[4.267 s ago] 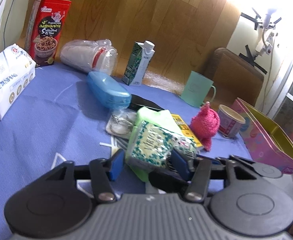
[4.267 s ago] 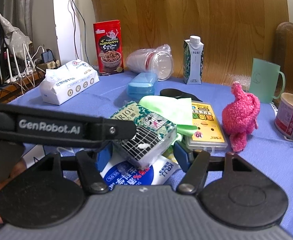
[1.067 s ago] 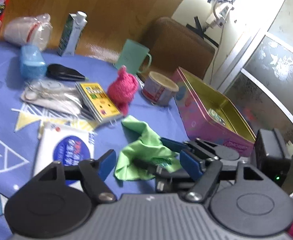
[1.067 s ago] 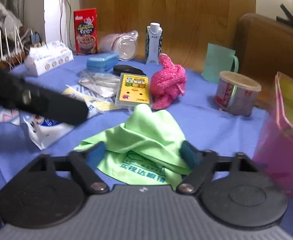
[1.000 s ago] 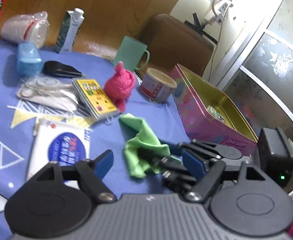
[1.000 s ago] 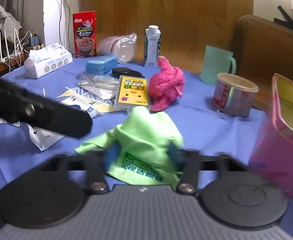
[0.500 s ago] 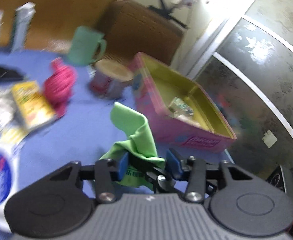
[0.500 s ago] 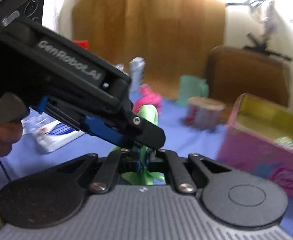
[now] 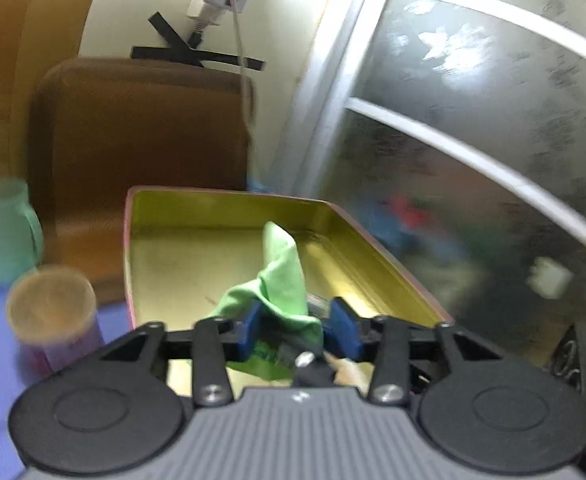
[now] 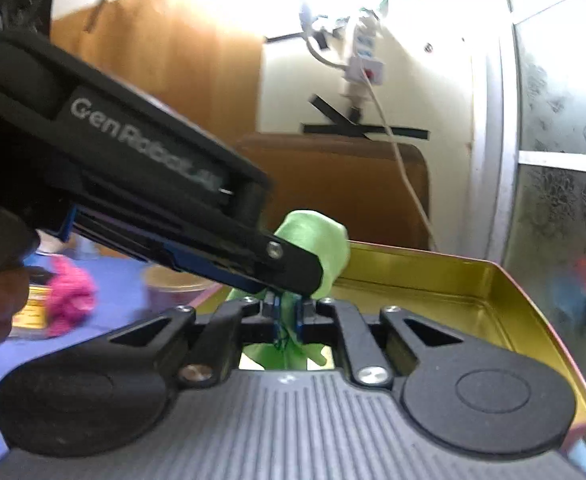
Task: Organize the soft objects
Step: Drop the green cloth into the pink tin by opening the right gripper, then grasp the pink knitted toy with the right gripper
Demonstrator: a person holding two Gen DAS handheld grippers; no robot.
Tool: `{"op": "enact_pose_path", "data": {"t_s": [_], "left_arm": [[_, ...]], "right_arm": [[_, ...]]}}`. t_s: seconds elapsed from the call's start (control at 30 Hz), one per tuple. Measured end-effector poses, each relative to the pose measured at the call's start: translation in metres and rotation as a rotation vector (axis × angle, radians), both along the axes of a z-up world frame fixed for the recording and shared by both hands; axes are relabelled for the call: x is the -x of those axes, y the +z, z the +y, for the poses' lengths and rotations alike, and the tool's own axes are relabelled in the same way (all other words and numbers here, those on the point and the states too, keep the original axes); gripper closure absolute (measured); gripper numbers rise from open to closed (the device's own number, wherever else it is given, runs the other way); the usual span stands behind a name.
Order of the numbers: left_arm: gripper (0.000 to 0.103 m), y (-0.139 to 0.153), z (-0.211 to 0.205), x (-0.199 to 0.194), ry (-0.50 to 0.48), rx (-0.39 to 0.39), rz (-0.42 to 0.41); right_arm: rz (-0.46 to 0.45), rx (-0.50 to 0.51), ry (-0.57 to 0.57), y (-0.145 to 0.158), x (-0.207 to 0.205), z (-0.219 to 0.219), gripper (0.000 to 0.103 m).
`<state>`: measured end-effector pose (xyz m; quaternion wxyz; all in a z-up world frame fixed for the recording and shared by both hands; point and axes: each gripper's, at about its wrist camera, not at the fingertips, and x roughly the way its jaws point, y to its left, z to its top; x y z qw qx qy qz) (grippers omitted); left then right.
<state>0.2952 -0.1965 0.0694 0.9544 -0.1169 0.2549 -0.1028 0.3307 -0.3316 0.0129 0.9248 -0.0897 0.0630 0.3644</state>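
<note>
Up off the table, your cloth (image 9: 281,276) now hangs over the tin (image 9: 161,216); right gripper (image 10: 288,316) pinches it, left gripper (image 9: 293,326) sits narrow around it — release unevenly and it drapes over the rim.

Left gripper (image 9: 297,330) part-closed; right gripper (image 10: 288,318) pinched tight

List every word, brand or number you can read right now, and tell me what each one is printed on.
"GenRobot.AI": white lettering on the black body of the left gripper, seen from the right wrist; the last letters are smeared.
Dark print on the bright green soft cloth, low between the left gripper's fingers: too blurred to read.
Yellow flat pack behind the fluffy pink toy: too blurred.
Nothing else legible.
</note>
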Motion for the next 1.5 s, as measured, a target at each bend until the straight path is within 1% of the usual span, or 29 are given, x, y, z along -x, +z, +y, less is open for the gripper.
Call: {"op": "enact_pose_path", "data": {"t_s": [0.03, 0.07, 0.1, 0.13, 0.17, 0.23, 0.33, 0.43, 0.5, 0.57, 0.67, 0.8, 0.9, 0.97, 1.0, 1.03, 1.13, 1.23, 1.27, 1.3, 1.33, 1.37, 1.4, 1.43, 1.5], "left_arm": [[0.059, -0.003, 0.0, -0.009, 0.037, -0.017, 0.015], [0.059, -0.007, 0.003, -0.017, 0.068, -0.01, 0.042], [0.059, -0.009, 0.008, -0.02, 0.082, 0.017, 0.059], [0.059, -0.011, 0.013, -0.017, 0.085, 0.048, 0.063], [0.059, -0.011, 0.017, -0.012, 0.083, 0.06, 0.054], [0.059, -0.01, 0.022, -0.002, 0.097, 0.045, 0.034], [0.059, -0.01, 0.033, 0.021, 0.111, 0.05, 0.02], [0.059, -0.011, 0.045, 0.05, 0.127, 0.054, 0.01], [0.057, -0.013, 0.057, 0.075, 0.142, 0.055, 0.003], [0.056, -0.016, 0.073, 0.102, 0.174, 0.054, 0.002], [0.056, -0.023, 0.106, 0.148, 0.249, 0.07, 0.007], [0.056, -0.034, 0.154, 0.206, 0.392, 0.085, 0.028], [0.056, -0.045, 0.184, 0.241, 0.483, 0.13, 0.037], [0.056, -0.051, 0.199, 0.258, 0.518, 0.162, 0.037], [0.056, -0.053, 0.205, 0.263, 0.527, 0.173, 0.036], [0.056, -0.055, 0.209, 0.267, 0.534, 0.184, 0.036], [0.056, -0.06, 0.214, 0.273, 0.534, 0.205, 0.031], [0.056, -0.063, 0.216, 0.274, 0.529, 0.2, 0.031], [0.056, -0.064, 0.216, 0.273, 0.526, 0.198, 0.032], [0.056, -0.065, 0.216, 0.274, 0.522, 0.2, 0.032], [0.056, -0.067, 0.216, 0.273, 0.517, 0.205, 0.034], [0.056, -0.068, 0.216, 0.273, 0.511, 0.211, 0.034], [0.056, -0.068, 0.216, 0.272, 0.504, 0.216, 0.034], [0.056, -0.068, 0.216, 0.271, 0.496, 0.219, 0.031], [0.056, -0.066, 0.212, 0.269, 0.473, 0.221, 0.021]], "right_arm": [[0.005, 0.03, -0.016, -0.004, -0.013, 0.009, 0.062], [0.01, 0.051, -0.041, -0.007, -0.023, 0.016, 0.056], [0.015, 0.058, -0.068, -0.01, -0.03, 0.019, 0.055], [0.025, 0.055, -0.077, -0.012, -0.033, 0.019, 0.055], [0.036, 0.037, -0.072, -0.013, -0.033, 0.016, 0.055], [0.04, 0.001, -0.063, -0.014, -0.027, 0.006, 0.054], [0.042, -0.042, -0.065, -0.014, -0.015, -0.014, 0.054], [0.057, -0.096, -0.045, -0.013, 0.0, -0.025, 0.054], [0.061, -0.113, -0.022, -0.012, 0.012, -0.028, 0.054], [0.069, -0.121, 0.025, -0.012, 0.027, -0.027, 0.054], [0.096, -0.102, 0.118, -0.014, 0.046, -0.015, 0.054], [0.169, -0.047, 0.256, -0.022, 0.062, 0.018, 0.054], [0.22, -0.009, 0.336, -0.024, 0.063, 0.05, 0.054], [0.233, 0.008, 0.358, -0.023, 0.061, 0.076, 0.051], [0.245, 0.011, 0.358, -0.024, 0.061, 0.086, 0.047], [0.27, 0.013, 0.356, -0.023, 0.055, 0.103, 0.045], [0.341, 0.033, 0.352, -0.026, 0.043, 0.142, 0.045], [0.373, 0.078, 0.323, -0.035, 0.039, 0.171, 0.045], [0.383, 0.092, 0.313, -0.039, 0.039, 0.174, 0.046], [0.4, 0.103, 0.312, -0.043, 0.038, 0.18, 0.048], [0.428, 0.105, 0.333, -0.045, 0.037, 0.182, 0.059], [0.441, 0.101, 0.343, -0.043, 0.039, 0.181, 0.06], [0.423, 0.107, 0.328, -0.039, 0.043, 0.178, 0.061], [0.379, 0.115, 0.314, -0.034, 0.051, 0.171, 0.062], [0.288, 0.128, 0.336, -0.023, 0.068, 0.149, 0.062]]}}
